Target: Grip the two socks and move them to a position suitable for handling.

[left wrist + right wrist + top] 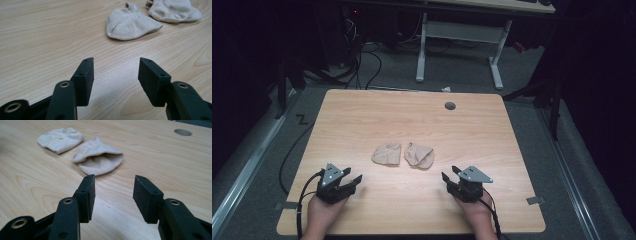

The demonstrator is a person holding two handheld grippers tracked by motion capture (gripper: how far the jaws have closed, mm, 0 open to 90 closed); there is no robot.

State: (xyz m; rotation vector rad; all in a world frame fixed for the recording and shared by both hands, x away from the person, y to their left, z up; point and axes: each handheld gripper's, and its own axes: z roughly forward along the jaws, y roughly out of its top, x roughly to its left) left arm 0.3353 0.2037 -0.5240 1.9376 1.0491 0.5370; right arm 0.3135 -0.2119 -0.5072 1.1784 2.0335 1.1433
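1. Left gripper (353, 176): held in the person's left hand (319, 215) at the near left of the table (362, 115). In the left gripper view (116, 68) the jaws stand apart with bare tabletop between them; nothing is grasped. The gripper is released. Its cable (302, 200) trails back over the near table edge.

2. Left sock (387, 153): a beige low-cut sock lying flat near the table centre, ahead of the left gripper and to its right, apart from it. In the left gripper view (131, 22) it lies beyond the jaws, no contact.

3. Right sock (419, 155): same colour, just beside the left sock. Whether the two touch cannot be told. In the right gripper view (98, 157) it is the nearer sock, its opening gaping, just beyond the tip of the left-hand jaw in that view.

4. Right gripper (450, 172): held in the person's right hand (477, 212) at the near right of the table. In the right gripper view (113, 186) the jaws stand apart over bare wood. The gripper is released, grasping nothing.

5. Cable hole (450, 105): a round hole in the tabletop at the far side, well apart from both socks.
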